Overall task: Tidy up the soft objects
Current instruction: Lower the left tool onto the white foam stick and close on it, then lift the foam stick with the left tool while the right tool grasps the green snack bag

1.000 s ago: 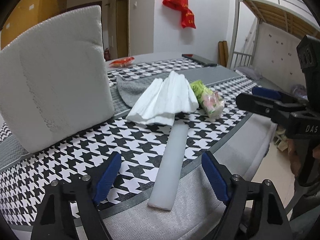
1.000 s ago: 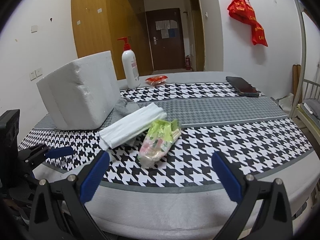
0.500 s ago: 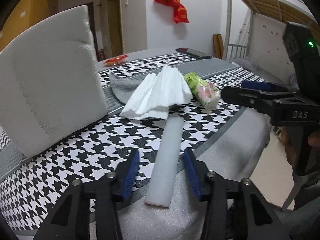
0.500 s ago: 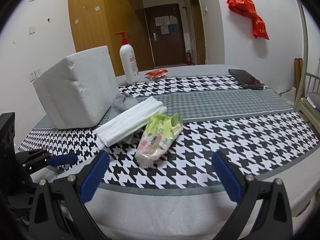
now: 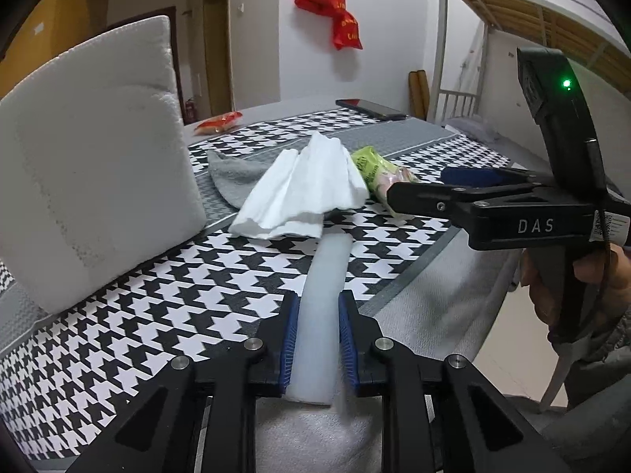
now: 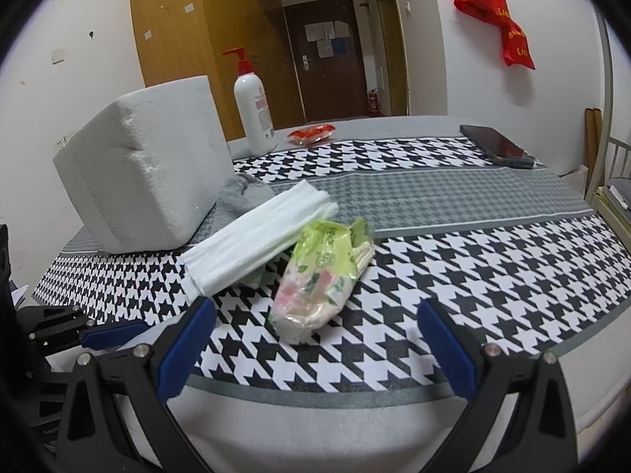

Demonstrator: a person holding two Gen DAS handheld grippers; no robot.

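Note:
My left gripper [image 5: 314, 345] is shut on the near end of a long white foam strip [image 5: 321, 303] that lies on the houndstooth table [image 5: 157, 287]. Its far end runs under a folded white cloth [image 5: 303, 193]. A grey cloth [image 5: 232, 175] lies behind that, and a green tissue pack [image 5: 372, 171] to the right. My right gripper [image 6: 315, 351] is open and empty, just in front of the tissue pack [image 6: 323, 280]. The white cloth [image 6: 256, 248] and grey cloth [image 6: 236, 197] lie to its left.
A big white foam block [image 6: 146, 165] stands at the left. Behind it are a pump bottle [image 6: 254, 114], a red packet [image 6: 311, 134] and a dark phone [image 6: 497, 146] at the far right. The table's grey front edge [image 6: 315, 425] is near.
My left gripper has moved forward and closed from wide open onto the foam strip. My right gripper has moved a little closer to the tissue pack and stays open.

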